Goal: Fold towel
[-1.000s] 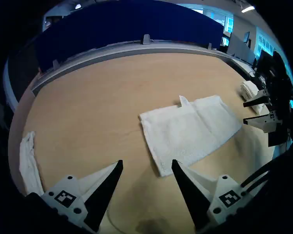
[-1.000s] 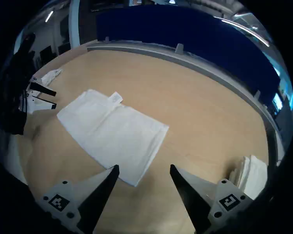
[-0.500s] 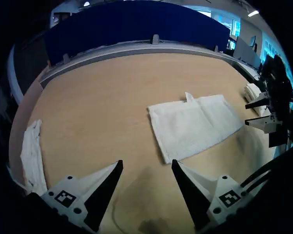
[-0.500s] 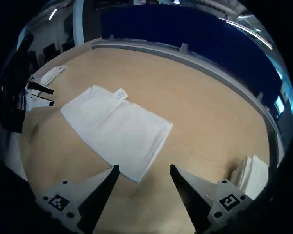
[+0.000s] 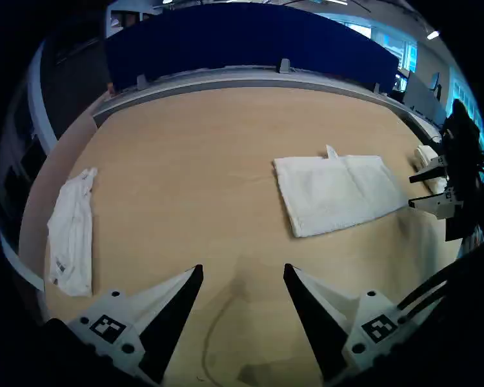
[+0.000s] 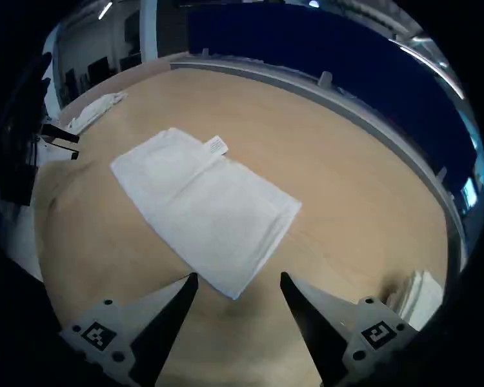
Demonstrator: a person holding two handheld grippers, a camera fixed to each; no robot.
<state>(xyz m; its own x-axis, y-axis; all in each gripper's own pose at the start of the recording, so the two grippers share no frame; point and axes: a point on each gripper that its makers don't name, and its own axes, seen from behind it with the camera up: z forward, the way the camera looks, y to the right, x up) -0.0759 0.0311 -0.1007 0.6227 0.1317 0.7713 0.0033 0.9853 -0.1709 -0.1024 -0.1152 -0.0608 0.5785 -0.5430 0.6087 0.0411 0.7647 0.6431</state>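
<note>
With jaws spread and empty on my left gripper (image 5: 242, 266) and right gripper (image 6: 237, 275), I risk pinching one layer of the towel (image 6: 203, 206) and dragging it askew on the tabletop (image 6: 345, 193).

Towel (image 6: 203, 206): white. Table (image 5: 197, 161): light wood. Divider (image 5: 255, 35): dark blue. Gripper fingers (image 6: 171, 316): black, white mounts, black-and-white markers.

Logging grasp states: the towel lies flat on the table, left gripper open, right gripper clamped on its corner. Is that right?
No. The right gripper view shows the right gripper open too, holding nothing; the towel lies flat and free. The rest is correct.
</note>
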